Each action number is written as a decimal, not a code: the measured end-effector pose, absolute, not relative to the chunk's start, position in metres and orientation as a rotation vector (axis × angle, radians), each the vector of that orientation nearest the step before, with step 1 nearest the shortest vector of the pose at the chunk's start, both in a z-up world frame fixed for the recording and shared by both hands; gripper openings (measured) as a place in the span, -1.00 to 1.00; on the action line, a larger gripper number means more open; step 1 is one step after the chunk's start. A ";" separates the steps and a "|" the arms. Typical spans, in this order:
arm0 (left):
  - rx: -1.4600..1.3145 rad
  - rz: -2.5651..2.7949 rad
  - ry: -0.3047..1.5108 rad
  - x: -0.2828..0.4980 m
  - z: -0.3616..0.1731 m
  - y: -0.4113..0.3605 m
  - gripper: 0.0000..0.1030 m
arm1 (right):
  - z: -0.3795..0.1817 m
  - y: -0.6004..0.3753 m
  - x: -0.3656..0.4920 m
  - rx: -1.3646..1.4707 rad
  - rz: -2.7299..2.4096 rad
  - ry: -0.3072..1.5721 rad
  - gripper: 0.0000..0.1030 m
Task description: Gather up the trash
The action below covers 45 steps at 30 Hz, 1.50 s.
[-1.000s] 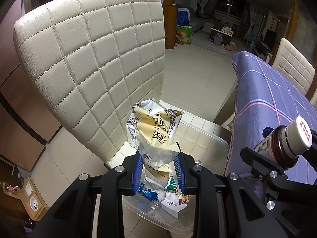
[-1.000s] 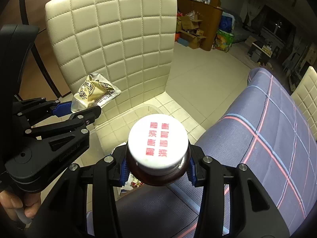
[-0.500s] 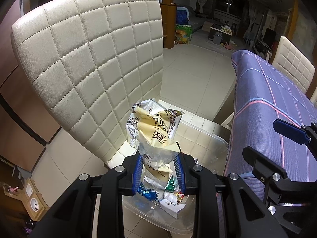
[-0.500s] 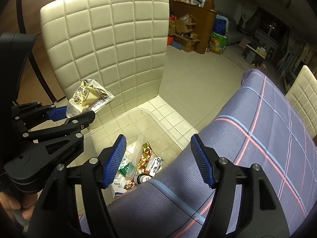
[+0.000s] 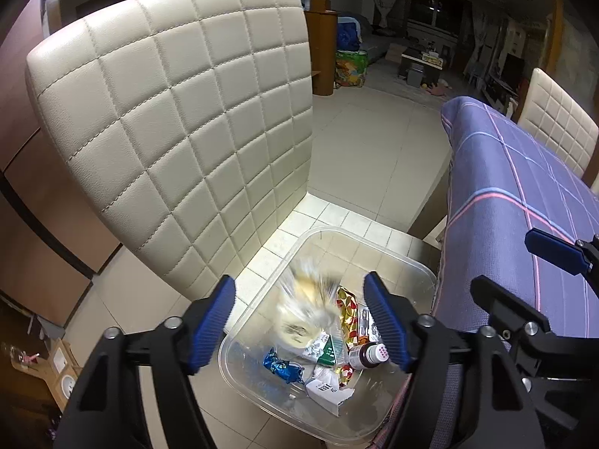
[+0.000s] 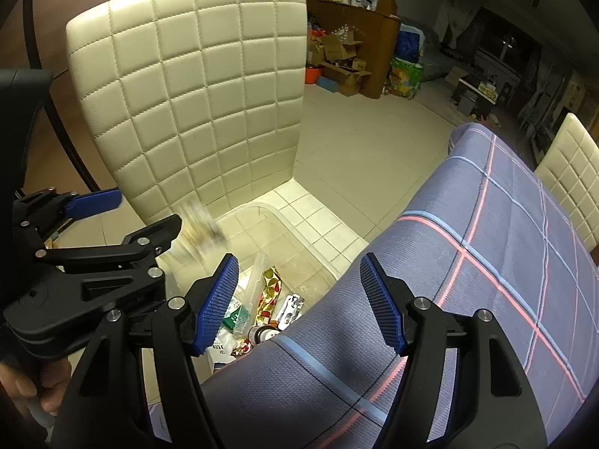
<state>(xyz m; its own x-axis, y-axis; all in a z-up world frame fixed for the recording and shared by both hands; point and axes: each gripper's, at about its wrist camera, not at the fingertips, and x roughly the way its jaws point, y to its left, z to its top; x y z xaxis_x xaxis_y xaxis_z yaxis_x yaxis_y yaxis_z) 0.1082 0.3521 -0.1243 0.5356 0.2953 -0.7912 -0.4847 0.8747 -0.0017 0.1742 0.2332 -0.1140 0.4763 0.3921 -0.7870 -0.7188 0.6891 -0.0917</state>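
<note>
Left wrist view: the left gripper point(image 5: 299, 316) hangs over a clear plastic bin point(image 5: 408, 262) on the tiled floor, its blue pads spread and the jaws opening. A crumpled snack wrapper point(image 5: 305, 308), blurred, lies in the gap between the pads without touching either, above the bin's contents. Inside the bin lie a brown bottle with a white cap point(image 5: 368, 353), a blue foil packet point(image 5: 282, 368), a white carton point(image 5: 327, 393) and a red-patterned wrapper point(image 5: 346, 305). A cream quilted chair back point(image 5: 176, 123) stands behind the bin; a table under a purple checked cloth point(image 5: 501, 202) borders it on the right.

Right wrist view: the right gripper point(image 6: 299, 301) is held above the cloth's edge point(image 6: 468, 262), pads well apart with nothing between them. The left gripper point(image 6: 149, 217) shows at left, a hand point(image 6: 33, 385) on its handle, the blurred wrapper point(image 6: 198, 230) just beside its nearer finger, over the bin point(image 6: 299, 239). The bottle point(image 6: 262, 335) rests among litter in the bin.
</note>
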 end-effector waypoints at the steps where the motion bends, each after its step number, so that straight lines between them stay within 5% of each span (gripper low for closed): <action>1: -0.235 0.469 0.892 0.108 -0.124 0.353 0.37 | -0.114 0.232 0.175 -0.444 0.706 0.825 0.33; 26: -0.253 0.442 0.846 0.090 -0.114 0.343 0.37 | -0.101 0.218 0.158 -0.432 0.693 0.796 0.45; 45: -0.115 0.041 0.458 0.053 0.018 0.159 0.48 | 0.025 0.016 0.055 -0.261 0.188 0.374 0.74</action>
<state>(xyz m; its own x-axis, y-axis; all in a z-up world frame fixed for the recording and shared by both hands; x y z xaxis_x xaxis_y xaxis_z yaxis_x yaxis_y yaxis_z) 0.0526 0.1590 0.0183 0.8962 0.0137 -0.4434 -0.0656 0.9926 -0.1019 0.0549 0.0157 0.0252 0.9141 0.1322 -0.3834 -0.2278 0.9495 -0.2157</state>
